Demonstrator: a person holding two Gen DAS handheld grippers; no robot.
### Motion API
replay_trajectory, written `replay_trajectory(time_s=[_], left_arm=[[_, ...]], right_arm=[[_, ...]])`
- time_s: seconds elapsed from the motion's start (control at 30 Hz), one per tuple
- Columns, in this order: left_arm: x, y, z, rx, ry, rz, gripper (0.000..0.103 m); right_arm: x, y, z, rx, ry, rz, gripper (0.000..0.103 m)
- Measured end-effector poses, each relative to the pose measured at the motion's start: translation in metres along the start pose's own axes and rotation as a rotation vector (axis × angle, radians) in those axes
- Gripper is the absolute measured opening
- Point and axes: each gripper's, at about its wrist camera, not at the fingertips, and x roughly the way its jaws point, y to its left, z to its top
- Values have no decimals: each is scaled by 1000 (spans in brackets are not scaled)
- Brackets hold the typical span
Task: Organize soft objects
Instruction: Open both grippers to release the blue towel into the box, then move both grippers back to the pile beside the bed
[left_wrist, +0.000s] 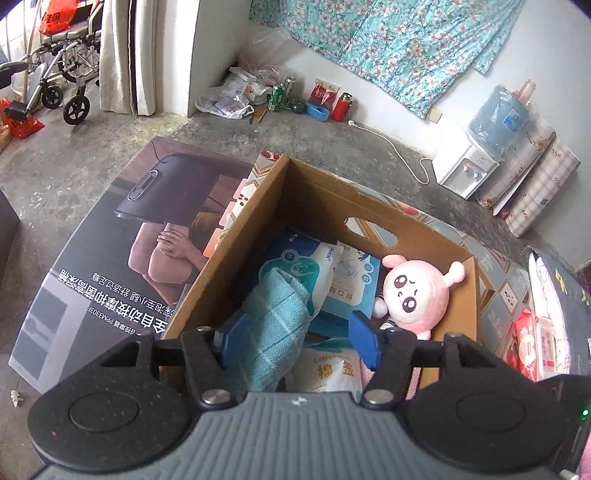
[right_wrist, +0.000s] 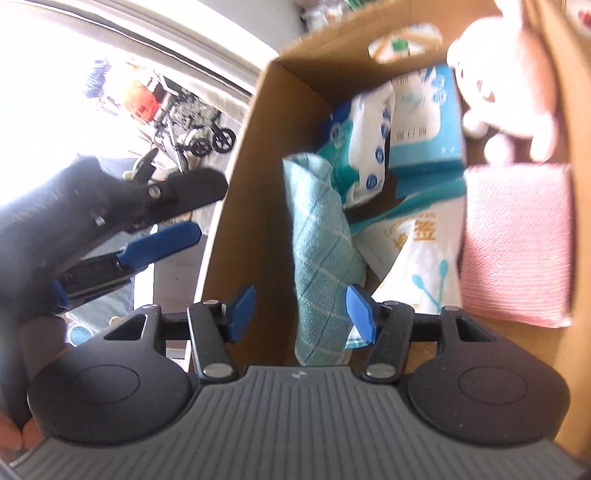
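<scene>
Towel (right_wrist: 321, 236), teal and checked, stands rolled in the cardboard box (left_wrist: 236, 236), leaning on its left wall with its long axis running up toward me. My right gripper (right_wrist: 301, 314) sits straight over its near end, jaws spread, pads clear of the cloth. My left gripper (left_wrist: 295, 339) is spread too, the roll between its fingers but not pinched. I judge right nearer for any regrasp. Pink plush (left_wrist: 410, 291) and folded pink cloth (right_wrist: 517, 243) lie to the right.
</scene>
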Motion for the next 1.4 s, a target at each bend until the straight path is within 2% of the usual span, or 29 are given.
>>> replay_trajectory(time_s=[0.1,0.2,0.3,0.37,0.5,0.57,0.73,0.8,0.93,1.1,1.3,1.4], left_arm=[[-19,-1,-5,3,-27,-12,66],[-41,-5,-14,18,-63,-24,69],[-68,-17,-33,66,-118,-32,71],[-86,-29,-52,115,-154,-71,74],[-113,-62,-100,206,-201,-164,79],[-124,-84,-128,274,-236,-207,83],[-137,-140,-195,383,-300,-327,87],[-135,-162,-220,417,-308,-370,87],[-118,-202,-259,482,-306,-407,87],[-91,-243,-299,566,-354,-414,87],[-55,-274,-328,652,-367,-438,86],[-37,-285,-331,687,-362,-411,78]], right_arm=[[-33,4,-3,-52,-56,-1,59],[-70,8,-14,-127,-136,-20,68],[-133,0,-27,-202,-247,-61,78],[-171,-8,-42,-247,-322,-97,83],[-241,-29,-80,-346,-467,-235,90],[-270,-41,-102,-389,-543,-314,91],[-350,-88,-152,-370,-666,-483,91],[-370,-108,-169,-350,-686,-528,91],[-403,-145,-202,-297,-715,-612,91],[-426,-185,-230,-206,-733,-633,91],[-424,-221,-234,-126,-727,-637,91],[-418,-232,-223,-94,-709,-612,90]])
